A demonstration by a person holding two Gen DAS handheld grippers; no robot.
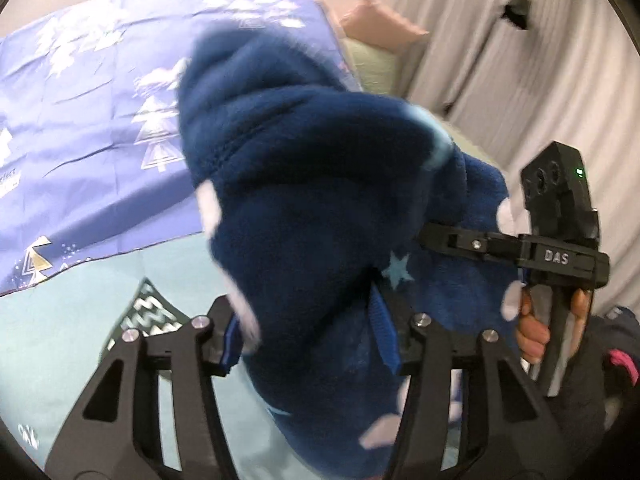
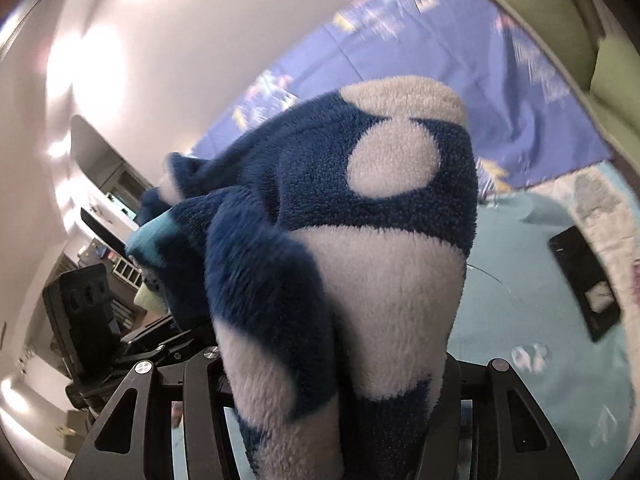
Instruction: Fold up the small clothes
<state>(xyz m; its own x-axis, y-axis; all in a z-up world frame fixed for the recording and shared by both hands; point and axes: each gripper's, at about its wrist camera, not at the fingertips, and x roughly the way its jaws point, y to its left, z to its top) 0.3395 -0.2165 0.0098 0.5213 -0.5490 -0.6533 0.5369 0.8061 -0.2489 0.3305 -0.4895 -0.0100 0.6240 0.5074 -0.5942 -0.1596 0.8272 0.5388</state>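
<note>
Both grippers grasp one fleece garment point(image 1: 320, 208) — dark blue with white spots — and hold it bunched in the air above the bed. The left gripper point(image 1: 320, 340) clamps its lower edge; the right gripper point(image 2: 340, 380) is clenched on a white-patched fold. Beneath lie a purple tree-print sheet point(image 1: 80, 120) and a teal bedspread point(image 2: 540, 280).

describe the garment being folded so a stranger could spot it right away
Above the bed's purple tree-print sheet, look between the two black grippers. The dark blue fleece garment hangs bunched there; big white spots and a pale blue star distinguish it from the flat bedding.
</note>
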